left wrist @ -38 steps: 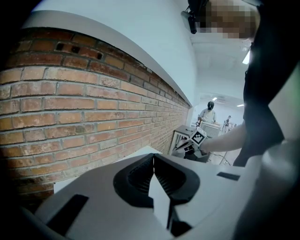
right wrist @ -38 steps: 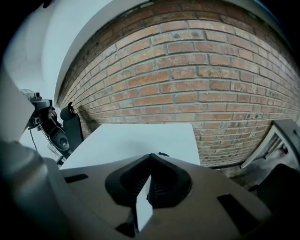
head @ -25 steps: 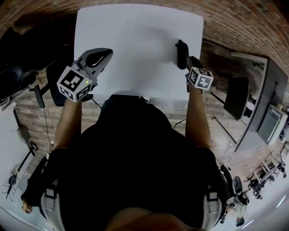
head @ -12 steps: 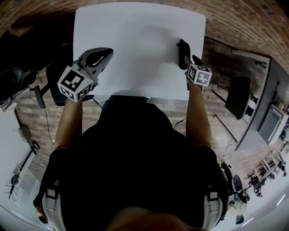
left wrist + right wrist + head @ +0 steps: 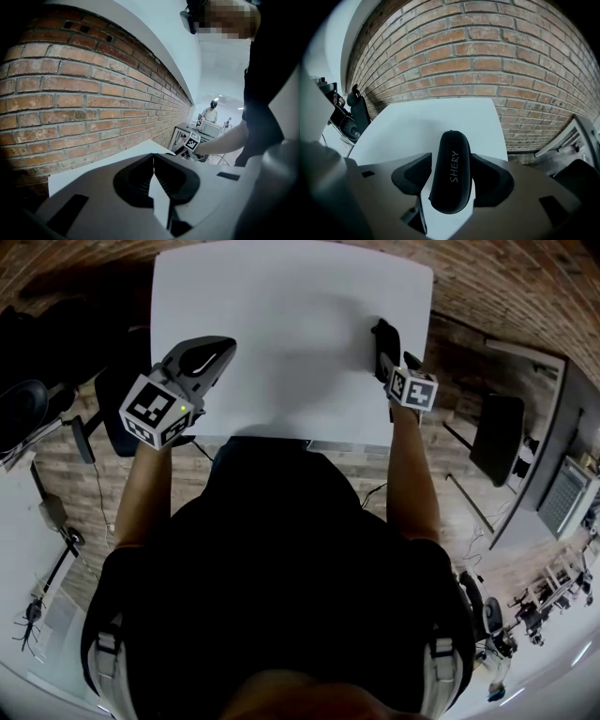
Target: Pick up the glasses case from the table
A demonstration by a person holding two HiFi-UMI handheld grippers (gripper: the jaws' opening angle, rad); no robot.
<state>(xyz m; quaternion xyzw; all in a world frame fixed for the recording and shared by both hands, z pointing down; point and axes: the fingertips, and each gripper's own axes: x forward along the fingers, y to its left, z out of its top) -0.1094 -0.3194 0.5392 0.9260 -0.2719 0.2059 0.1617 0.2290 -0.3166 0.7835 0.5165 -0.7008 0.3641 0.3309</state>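
A black oblong glasses case (image 5: 451,171) printed "SHERY" lies on the white table (image 5: 422,122), close to its right edge (image 5: 417,324). In the head view the glasses case (image 5: 384,336) shows just past my right gripper (image 5: 385,354). My right gripper (image 5: 452,177) points steeply down with the case between its jaws. Those jaws have just been opening, and bare table shows between the left pad (image 5: 423,172) and the case, so nothing is gripped. My left gripper (image 5: 221,349) hovers over the table's left front, its fingertips (image 5: 153,160) meeting with nothing between them.
A brick wall (image 5: 497,51) runs behind the table's far edge. Black chairs stand left (image 5: 23,409) and right (image 5: 495,437) of the table. Another person (image 5: 213,110) stands by a desk far off in the left gripper view.
My right gripper has come forward and down until its jaws sit on either side of the glasses case. The left gripper has hardly moved.
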